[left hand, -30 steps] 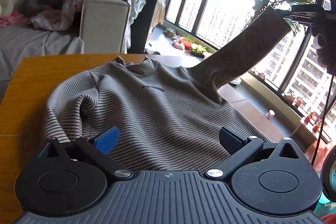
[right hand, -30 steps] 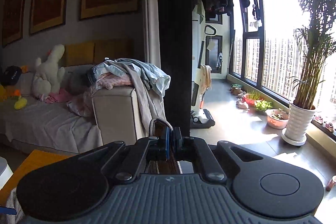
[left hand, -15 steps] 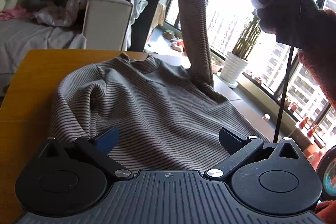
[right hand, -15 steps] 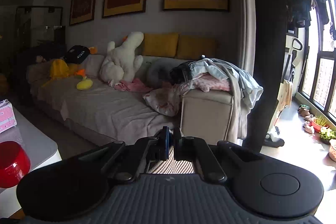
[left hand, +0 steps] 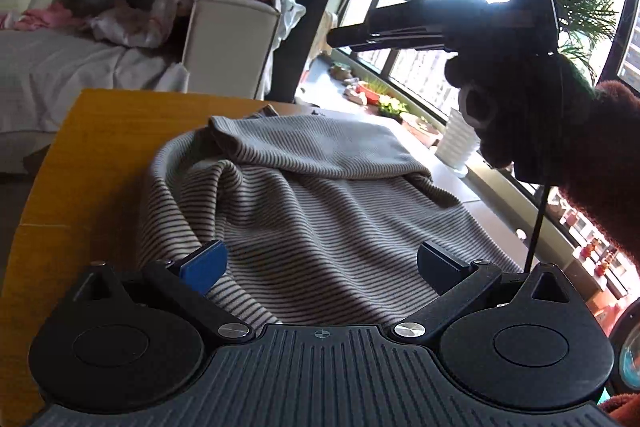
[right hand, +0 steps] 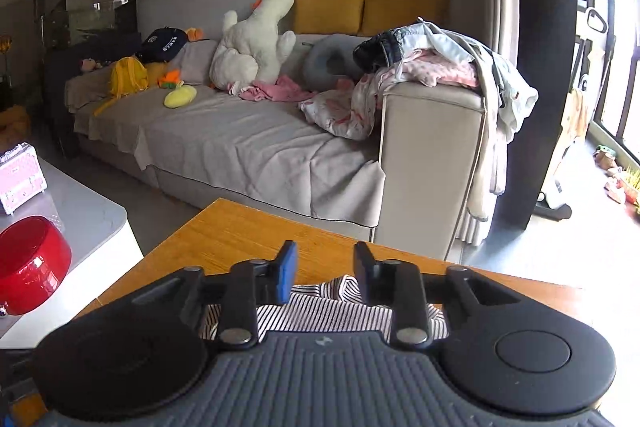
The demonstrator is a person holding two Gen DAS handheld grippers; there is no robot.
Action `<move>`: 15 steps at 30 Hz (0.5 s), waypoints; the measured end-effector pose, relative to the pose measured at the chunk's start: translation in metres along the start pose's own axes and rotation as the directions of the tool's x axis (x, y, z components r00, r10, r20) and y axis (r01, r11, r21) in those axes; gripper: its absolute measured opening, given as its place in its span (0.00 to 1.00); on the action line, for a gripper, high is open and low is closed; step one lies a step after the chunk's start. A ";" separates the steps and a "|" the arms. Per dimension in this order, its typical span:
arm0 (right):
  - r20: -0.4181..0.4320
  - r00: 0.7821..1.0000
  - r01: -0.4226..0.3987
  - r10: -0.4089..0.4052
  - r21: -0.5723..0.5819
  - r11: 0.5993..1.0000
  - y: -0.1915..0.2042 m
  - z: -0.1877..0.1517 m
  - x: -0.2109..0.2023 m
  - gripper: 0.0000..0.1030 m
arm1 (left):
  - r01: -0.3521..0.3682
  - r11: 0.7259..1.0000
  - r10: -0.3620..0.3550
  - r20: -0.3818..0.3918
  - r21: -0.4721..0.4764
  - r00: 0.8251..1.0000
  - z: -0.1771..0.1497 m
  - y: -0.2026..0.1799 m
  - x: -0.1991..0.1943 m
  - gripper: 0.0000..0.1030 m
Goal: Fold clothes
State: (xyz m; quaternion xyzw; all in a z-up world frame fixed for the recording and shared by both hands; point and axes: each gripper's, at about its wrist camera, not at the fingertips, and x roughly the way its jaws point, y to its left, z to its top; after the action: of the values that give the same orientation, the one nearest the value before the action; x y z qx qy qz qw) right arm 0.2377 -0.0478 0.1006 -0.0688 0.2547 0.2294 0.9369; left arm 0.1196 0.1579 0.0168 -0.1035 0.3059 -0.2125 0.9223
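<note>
My left gripper (left hand: 320, 263) gapes wide over the near hem of the striped sweater (left hand: 304, 211), which stretches away from it across the wooden table (left hand: 100, 131). My right gripper (right hand: 325, 269), empty and parted, hangs above the sweater's far collar end.

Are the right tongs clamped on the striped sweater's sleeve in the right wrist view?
No. The right tongs stand open, nothing between them, with the striped sweater lying below.
</note>
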 end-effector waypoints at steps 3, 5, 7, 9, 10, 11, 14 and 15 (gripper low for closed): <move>-0.033 0.998 -0.052 0.050 -0.063 0.997 0.013 -0.022 -0.019 0.33 | -0.032 0.999 0.032 0.013 -0.012 0.999 0.007 0.007 -0.003 1.00; -0.075 0.990 -0.131 0.122 -0.131 0.983 0.029 -0.042 -0.034 0.33 | -0.053 0.998 0.053 0.022 -0.015 0.998 0.012 0.011 -0.006 1.00; -0.126 0.972 -0.223 0.200 -0.218 0.950 0.051 -0.065 -0.051 0.34 | -0.074 0.997 0.075 0.031 -0.018 0.997 0.017 0.016 -0.009 1.00; -0.189 0.942 -0.324 0.277 -0.299 0.898 0.076 -0.089 -0.067 0.34 | -0.098 0.995 0.099 0.043 -0.027 0.994 0.022 0.021 -0.014 1.00; -0.213 0.925 -0.370 0.314 -0.322 0.871 0.087 -0.098 -0.073 0.34 | -0.110 0.993 0.111 0.050 -0.032 0.993 0.025 0.024 -0.017 1.00; -0.237 0.907 -0.415 0.350 -0.343 0.843 0.098 -0.106 -0.079 0.34 | -0.121 0.992 0.123 0.056 -0.038 0.991 0.027 0.027 -0.019 1.00; -0.305 0.850 -0.522 0.430 -0.372 0.768 0.130 -0.128 -0.087 0.45 | -0.150 0.987 0.154 0.077 -0.060 0.985 0.035 0.034 -0.028 1.00; -0.321 0.847 -0.525 0.423 -0.391 0.756 0.139 -0.135 -0.085 0.46 | -0.158 0.985 0.164 0.084 -0.068 0.983 0.037 0.036 -0.031 1.00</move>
State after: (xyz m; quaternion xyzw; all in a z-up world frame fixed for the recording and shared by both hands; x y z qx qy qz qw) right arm 0.0482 0.0086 0.0260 -0.2479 0.2999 0.5058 0.7699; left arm 0.1317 0.2060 0.0502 -0.1161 0.2783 -0.1228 0.9455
